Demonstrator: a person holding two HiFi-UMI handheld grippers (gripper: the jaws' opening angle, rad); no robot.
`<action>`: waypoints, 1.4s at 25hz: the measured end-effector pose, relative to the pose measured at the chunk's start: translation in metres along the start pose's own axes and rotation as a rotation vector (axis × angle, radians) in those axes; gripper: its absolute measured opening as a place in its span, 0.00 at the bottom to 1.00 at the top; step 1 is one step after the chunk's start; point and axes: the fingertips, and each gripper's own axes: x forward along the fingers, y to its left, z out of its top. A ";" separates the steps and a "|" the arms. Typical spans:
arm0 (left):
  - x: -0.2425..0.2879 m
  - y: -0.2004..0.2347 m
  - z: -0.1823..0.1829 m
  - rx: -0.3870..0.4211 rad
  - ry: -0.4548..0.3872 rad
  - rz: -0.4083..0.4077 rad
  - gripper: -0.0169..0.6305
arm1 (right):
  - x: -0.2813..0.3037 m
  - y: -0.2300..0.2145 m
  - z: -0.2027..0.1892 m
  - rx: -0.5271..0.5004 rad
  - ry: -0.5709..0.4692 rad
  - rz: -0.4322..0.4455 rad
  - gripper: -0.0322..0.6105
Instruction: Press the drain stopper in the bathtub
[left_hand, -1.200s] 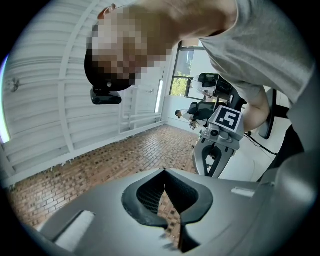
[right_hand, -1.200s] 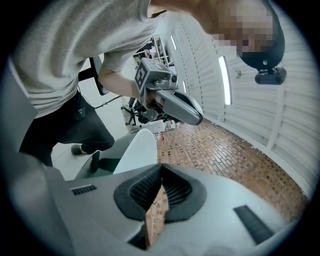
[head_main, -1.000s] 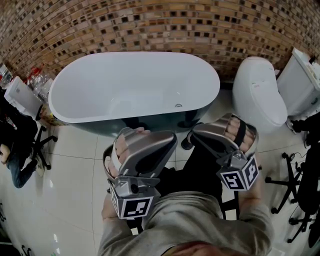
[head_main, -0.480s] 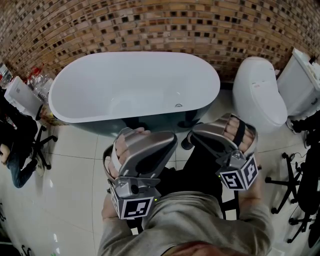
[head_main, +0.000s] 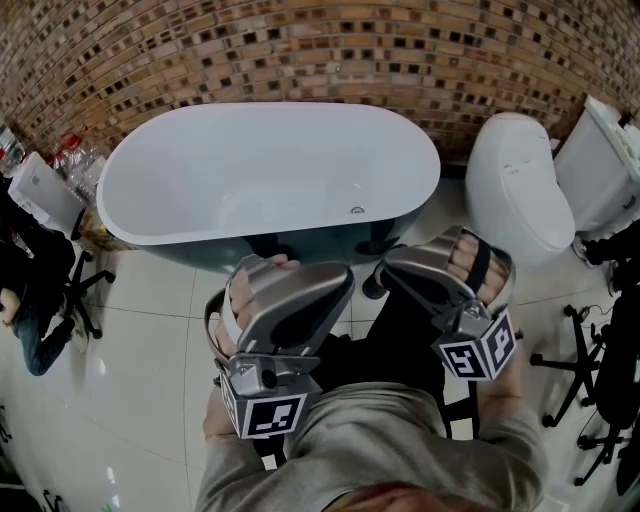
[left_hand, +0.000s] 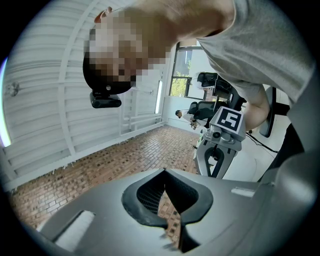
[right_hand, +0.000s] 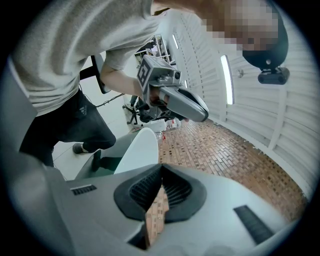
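Observation:
The white oval bathtub (head_main: 130, 215) stands against the brick wall, dark on its outside. A small round metal drain stopper (head_main: 357, 211) sits low on its near inner side. Both grippers are held close to the person's chest, well short of the tub and above the floor tiles. My left gripper (head_main: 338, 280) points toward the tub's near rim, its jaws closed together with nothing between them. My right gripper (head_main: 392, 264) is beside it, also shut and empty. In the right gripper view the tub rim (right_hand: 137, 150) shows ahead of the jaws, with the left gripper (right_hand: 200, 112) above it.
A white toilet (head_main: 515, 190) stands right of the tub, with a white cabinet (head_main: 610, 165) beyond it. A seated person (head_main: 30, 270) and bottles (head_main: 75, 155) are at the left. Office chair bases (head_main: 585, 380) stand at the right. The brick wall (head_main: 300, 50) runs behind the tub.

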 end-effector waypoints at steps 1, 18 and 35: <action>0.001 0.001 0.001 0.003 -0.001 -0.001 0.03 | 0.000 0.000 0.000 -0.001 0.000 0.000 0.05; -0.002 0.014 0.003 0.018 -0.003 0.026 0.03 | -0.030 -0.071 0.012 0.083 -0.067 -0.288 0.05; 0.005 0.022 -0.040 -0.042 0.091 0.027 0.03 | -0.045 -0.095 -0.010 0.144 -0.037 -0.341 0.05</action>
